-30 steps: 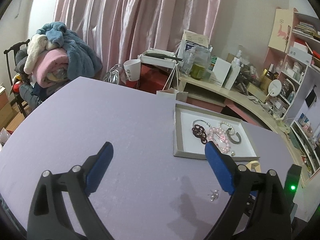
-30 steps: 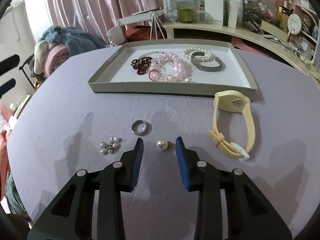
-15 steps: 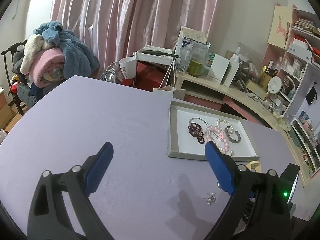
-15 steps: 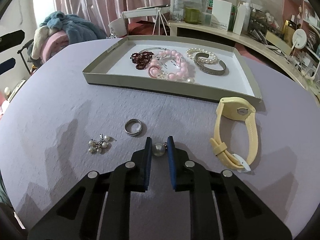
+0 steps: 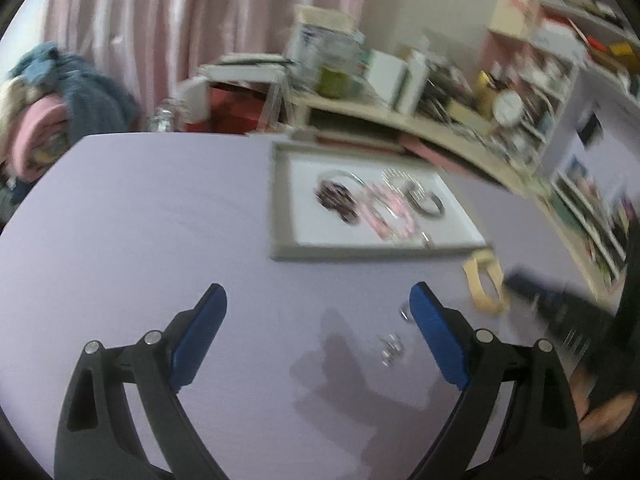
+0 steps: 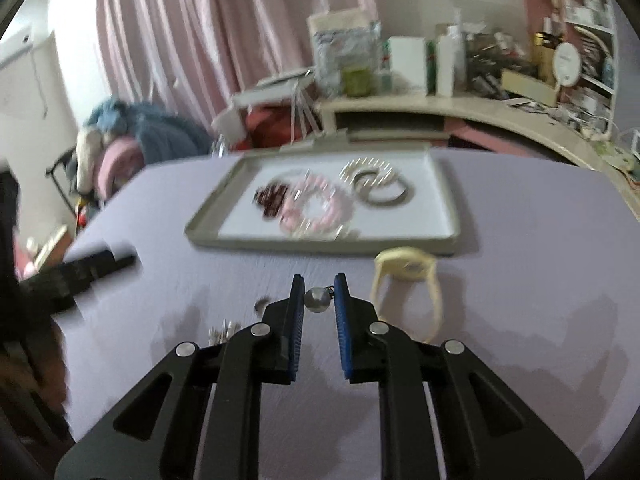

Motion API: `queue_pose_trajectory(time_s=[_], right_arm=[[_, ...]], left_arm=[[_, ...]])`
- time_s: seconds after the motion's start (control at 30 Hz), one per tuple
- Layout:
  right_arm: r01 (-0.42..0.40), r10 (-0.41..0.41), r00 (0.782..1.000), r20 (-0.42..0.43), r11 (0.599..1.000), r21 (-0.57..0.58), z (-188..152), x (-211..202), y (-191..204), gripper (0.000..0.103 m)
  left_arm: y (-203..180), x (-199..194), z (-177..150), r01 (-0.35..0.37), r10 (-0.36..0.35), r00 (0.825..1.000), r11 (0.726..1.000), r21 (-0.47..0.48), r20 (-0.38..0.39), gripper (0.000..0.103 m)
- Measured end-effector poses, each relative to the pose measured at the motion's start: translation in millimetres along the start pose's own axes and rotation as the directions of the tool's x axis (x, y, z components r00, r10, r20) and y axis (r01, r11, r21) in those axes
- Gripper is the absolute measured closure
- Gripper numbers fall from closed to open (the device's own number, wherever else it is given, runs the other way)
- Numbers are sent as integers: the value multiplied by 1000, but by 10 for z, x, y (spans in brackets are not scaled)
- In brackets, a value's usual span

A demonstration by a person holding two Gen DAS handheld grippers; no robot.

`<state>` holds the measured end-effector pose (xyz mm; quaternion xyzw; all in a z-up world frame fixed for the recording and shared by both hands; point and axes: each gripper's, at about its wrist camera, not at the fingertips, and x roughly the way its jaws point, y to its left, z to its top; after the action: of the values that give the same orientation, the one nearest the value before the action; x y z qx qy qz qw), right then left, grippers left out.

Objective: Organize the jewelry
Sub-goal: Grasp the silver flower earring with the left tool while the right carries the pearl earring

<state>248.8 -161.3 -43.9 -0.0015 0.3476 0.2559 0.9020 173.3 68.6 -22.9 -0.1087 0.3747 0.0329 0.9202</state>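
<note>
Pinching the small round pearl earring [image 6: 317, 299] between their blue pads, the right tongs [image 6: 318, 294] are holding it above the lilac worktop [image 6: 520, 280]; carrying it level over the near rim of the shallow grey tray [image 6: 446, 216] seems wise. The left tongs [image 5: 318, 322] are hanging spread, empty.

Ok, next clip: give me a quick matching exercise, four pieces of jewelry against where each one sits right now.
Things:
1. pearl earring
2. pink bead bracelet
3. yellow watch
4. silver ring

Places:
A. in the tray
B. on the cloth, left of the right gripper
C. between the right gripper's fingers
D. on the cloth, just in front of the tray

Pairs: 1-C, 2-A, 3-D, 4-B
</note>
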Motion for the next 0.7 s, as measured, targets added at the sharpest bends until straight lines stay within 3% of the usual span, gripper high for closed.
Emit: queue_pose_trajectory(time_s=[0.2,0.7], right_arm=[[28,-31,998,53,998,57,148,-90,-149,87],[59,-65,997,49,991,116,134,-85,-271,87]], left_arm=[[-363,286,-162,24,-14,998,988,156,-67,11],[-622,679,-393,64,-16,977,973,221,-210,53]])
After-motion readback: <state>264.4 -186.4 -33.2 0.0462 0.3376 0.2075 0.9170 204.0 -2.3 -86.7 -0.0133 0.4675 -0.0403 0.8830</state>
